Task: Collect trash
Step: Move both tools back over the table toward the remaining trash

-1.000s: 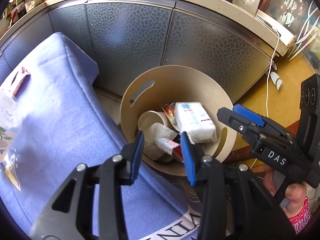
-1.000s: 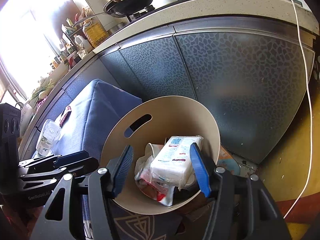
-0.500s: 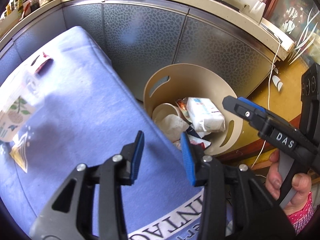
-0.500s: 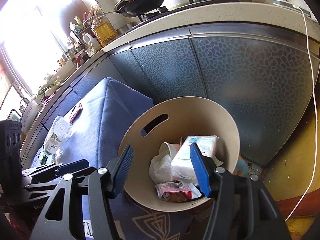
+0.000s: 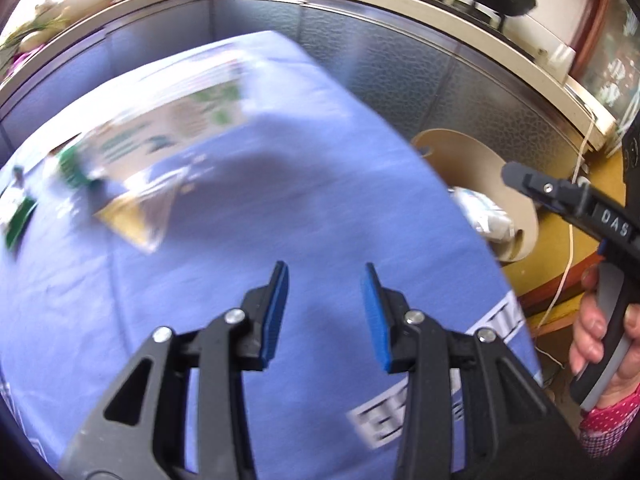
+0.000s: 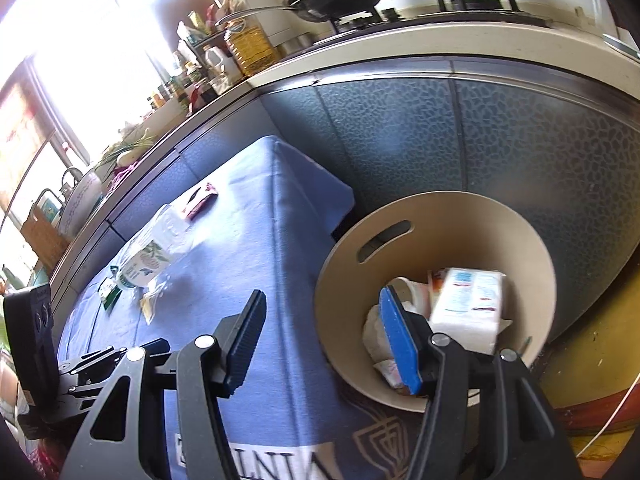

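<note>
Bin (image 6: 532,248) rim touches blue cloth's (image 6: 256,240) edge.

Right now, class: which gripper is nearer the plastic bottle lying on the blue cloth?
Left. The left gripper hangs over the cloth facing the bottle; the right gripper sits by the bin.

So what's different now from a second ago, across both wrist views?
Both claws have swung away from the beige trash bin toward the blue tablecloth: the left claw now hangs over the cloth facing the plastic bottle and wrappers, and the right claw straddles the bin's rim. Nothing was taken or released; both claws stayed open and empty. The tissue pack stayed in the bin.
</note>
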Demonstrator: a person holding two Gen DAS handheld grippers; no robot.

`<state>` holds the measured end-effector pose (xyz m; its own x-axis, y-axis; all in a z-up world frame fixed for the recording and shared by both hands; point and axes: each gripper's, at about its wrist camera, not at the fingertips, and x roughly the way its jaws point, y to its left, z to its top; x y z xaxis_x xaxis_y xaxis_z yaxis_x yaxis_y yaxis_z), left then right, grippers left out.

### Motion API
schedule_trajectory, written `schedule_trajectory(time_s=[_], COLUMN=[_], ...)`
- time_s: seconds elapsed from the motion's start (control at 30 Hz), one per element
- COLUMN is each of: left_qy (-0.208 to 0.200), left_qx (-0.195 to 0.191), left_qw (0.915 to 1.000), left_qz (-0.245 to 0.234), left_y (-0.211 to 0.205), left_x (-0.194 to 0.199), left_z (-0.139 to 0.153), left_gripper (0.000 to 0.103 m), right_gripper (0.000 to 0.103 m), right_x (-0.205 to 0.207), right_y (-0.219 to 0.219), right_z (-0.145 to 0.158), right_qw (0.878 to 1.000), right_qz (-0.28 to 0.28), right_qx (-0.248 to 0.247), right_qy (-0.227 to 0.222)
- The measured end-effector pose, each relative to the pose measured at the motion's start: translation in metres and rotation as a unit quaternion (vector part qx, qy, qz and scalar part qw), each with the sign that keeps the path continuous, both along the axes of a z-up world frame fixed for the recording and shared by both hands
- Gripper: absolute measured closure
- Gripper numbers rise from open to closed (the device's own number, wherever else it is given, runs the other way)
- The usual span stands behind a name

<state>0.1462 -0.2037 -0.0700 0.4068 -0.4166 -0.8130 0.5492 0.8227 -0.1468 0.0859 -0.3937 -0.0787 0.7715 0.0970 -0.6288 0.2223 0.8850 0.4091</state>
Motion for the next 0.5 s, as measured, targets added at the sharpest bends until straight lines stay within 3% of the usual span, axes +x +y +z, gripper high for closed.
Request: schedule_trajectory(time_s=[0.23,0.5], left_qy=[0.005,0.005], left_qx=[0.000,-0.019], left_qw=[0.9948,0.9755], left_qz=[0.102,0.219], left_y=[0.103,0.214], left_x=[0.003,0.011], left_z=[-0.011,-0.016], left_gripper=[0.067,0.065], right_gripper=[0.044,0.044], right_x=[0.026,0.051], right_y=[0.049,0.119], right_z=[0.003,0.009], right_qw=[0.998,0.992], right_qz=[0.055,0.120], right_qx=[-0.004,-0.023], right_qy=[0.007,0.015])
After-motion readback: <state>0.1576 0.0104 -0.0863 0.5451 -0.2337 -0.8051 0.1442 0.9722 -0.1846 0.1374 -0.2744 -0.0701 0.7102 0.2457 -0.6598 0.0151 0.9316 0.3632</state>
